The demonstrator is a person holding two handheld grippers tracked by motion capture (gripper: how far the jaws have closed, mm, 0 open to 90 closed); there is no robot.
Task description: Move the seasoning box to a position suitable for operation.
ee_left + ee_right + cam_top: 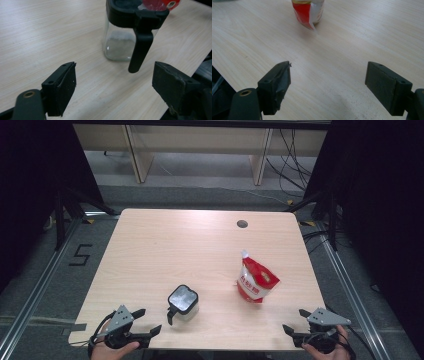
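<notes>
Jar (183, 303) upright, handle toward person (pouch (256, 282) upright).

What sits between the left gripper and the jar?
Nothing visible. The left gripper is open at the near table edge, and only bare wood lies between it and the jar. The jar's black handle hangs toward the gripper. The pouch stands off to the right.

A jar (183, 302) is sitting on the table (165, 250) near its front edge — a pouch (256, 281) is standing to its right, slightly farther back.
</notes>
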